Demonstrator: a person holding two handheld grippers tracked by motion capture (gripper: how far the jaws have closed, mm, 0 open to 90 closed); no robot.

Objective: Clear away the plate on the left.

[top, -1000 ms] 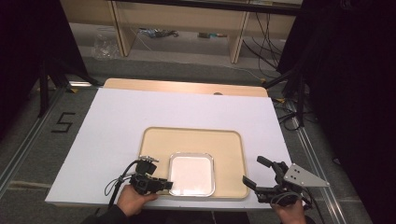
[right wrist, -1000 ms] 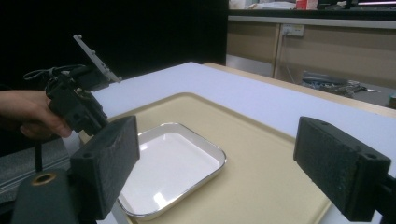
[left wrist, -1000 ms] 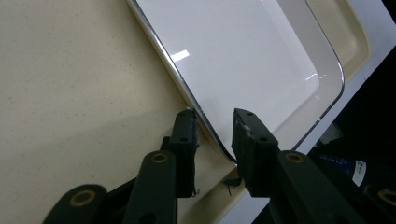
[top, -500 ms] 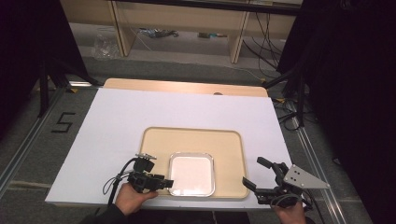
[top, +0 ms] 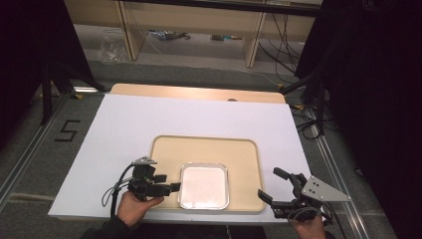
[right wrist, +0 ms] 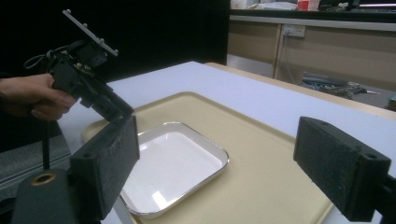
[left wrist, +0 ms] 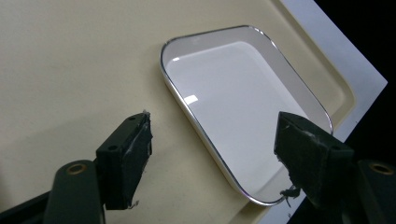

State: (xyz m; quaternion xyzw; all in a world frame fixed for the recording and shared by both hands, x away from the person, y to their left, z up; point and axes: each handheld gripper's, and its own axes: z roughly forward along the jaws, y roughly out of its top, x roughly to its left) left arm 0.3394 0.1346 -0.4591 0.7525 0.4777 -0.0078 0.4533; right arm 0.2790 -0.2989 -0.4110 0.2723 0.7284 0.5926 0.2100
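Note:
A white rectangular dish (top: 203, 185) with a shiny metal rim lies in the near part of a beige tray (top: 239, 154). My left gripper (top: 168, 183) sits just left of the dish, pointing at its left rim. Its jaws have just been opening. In the left gripper view the left gripper (left wrist: 219, 154) stands open, the dish (left wrist: 243, 107) lies beyond and between the jaws, and the pads do not touch it. My right gripper (top: 270, 183) rests open at the tray's near right corner, holding nothing. In the right gripper view the right gripper (right wrist: 226, 168) frames the dish (right wrist: 175, 165) and the left gripper (right wrist: 107, 105).
The tray lies on a white table top (top: 149, 124) with a wooden strip (top: 199, 92) along its far edge. A black "5" (top: 66, 130) marks the floor at the left. Shelving and cables (top: 169, 35) stand behind the table, with dark curtains on both sides.
The left gripper has drawn back a little to the left, away from the dish's rim, and its jaws stand wider. The dish and the right gripper have not moved.

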